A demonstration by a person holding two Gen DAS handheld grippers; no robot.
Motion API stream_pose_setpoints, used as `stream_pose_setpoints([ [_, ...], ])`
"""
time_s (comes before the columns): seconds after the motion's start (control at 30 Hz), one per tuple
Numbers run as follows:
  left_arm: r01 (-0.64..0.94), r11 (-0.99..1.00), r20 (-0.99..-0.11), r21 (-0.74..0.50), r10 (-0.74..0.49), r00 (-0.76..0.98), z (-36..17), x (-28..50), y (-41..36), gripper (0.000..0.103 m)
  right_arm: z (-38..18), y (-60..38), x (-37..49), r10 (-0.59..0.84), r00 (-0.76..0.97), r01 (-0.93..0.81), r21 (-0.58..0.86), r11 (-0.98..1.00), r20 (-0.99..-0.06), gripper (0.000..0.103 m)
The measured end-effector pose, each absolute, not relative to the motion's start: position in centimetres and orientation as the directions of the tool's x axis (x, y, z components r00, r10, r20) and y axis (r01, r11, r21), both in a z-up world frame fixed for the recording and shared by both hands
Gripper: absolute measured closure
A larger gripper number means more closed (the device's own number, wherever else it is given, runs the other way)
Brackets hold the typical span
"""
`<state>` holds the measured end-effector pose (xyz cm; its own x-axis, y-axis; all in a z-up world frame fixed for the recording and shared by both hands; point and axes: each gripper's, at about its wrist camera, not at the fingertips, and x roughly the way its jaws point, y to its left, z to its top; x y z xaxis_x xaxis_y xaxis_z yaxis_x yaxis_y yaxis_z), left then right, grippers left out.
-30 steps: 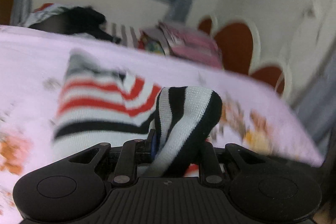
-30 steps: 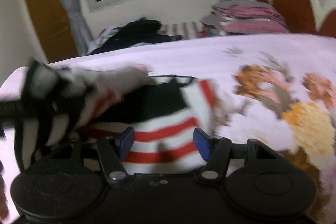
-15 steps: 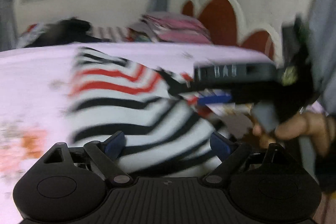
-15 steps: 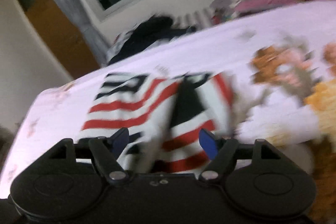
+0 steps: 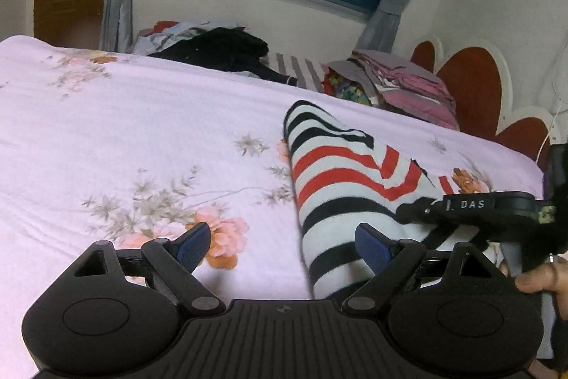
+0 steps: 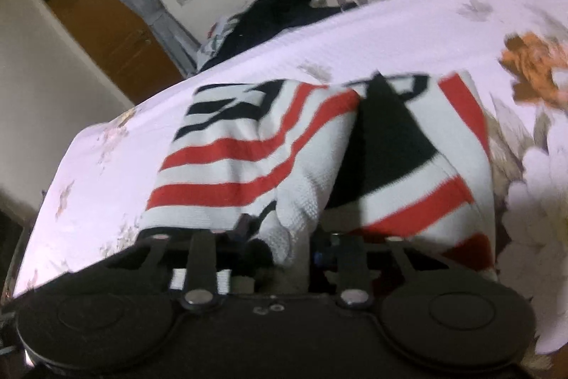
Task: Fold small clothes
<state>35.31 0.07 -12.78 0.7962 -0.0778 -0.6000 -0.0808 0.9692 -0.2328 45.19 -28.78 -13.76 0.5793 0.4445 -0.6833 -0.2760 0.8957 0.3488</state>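
A small knit sweater (image 5: 340, 187) with white, black and red stripes lies partly folded on the pink floral bedsheet (image 5: 142, 130). My left gripper (image 5: 284, 245) is open and empty, low over the sheet at the sweater's left edge. My right gripper (image 6: 284, 240) is shut on a fold of the sweater (image 6: 255, 158) near its lower hem. The right gripper (image 5: 479, 212) also shows in the left wrist view, at the sweater's right side, held by a hand.
A dark heap of clothes (image 5: 227, 54) and a stack of folded pink clothes (image 5: 408, 84) lie at the far edge of the bed. A red and white headboard (image 5: 472, 84) stands at the right. A window and a wooden door are behind.
My left gripper let go of the sweater's striped part, opened and drew back to the left. My right gripper went from open to shut on a fold of the sweater.
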Motion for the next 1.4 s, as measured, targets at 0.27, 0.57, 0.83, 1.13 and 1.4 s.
stream_pose_setpoints([
  [0.27,0.039,0.96,-0.569,-0.279,-0.197,0.798,-12.6,38.3,-4.7,0.016,-9.0,-29.7,41.9,0.323,0.74,-0.338,0.089,0.937,-0.59,0.081],
  [0.57,0.076,0.96,-0.685,-0.269,-0.246,0.686,-16.1,40.0,-8.5,0.016,-13.4,-36.2,42.7,0.311,0.638,-0.185,0.253,0.95,-0.704,0.075],
  [0.83,0.075,0.962,-0.694,-0.261,-0.241,0.679,-17.1,39.6,-7.9,0.016,-11.1,-39.1,38.1,0.343,0.659,-0.142,0.337,0.931,-0.669,0.062],
  [1.13,0.074,0.958,-0.71,-0.279,-0.257,0.655,-17.8,39.4,-8.6,0.016,-12.5,-38.9,34.9,0.368,0.602,-0.135,0.364,0.922,-0.709,0.07],
  [1.4,0.094,0.954,-0.712,-0.285,-0.276,0.646,-17.9,38.7,-9.5,0.016,-12.3,-38.3,34.0,0.23,0.636,-0.14,0.182,0.973,-0.737,0.093],
])
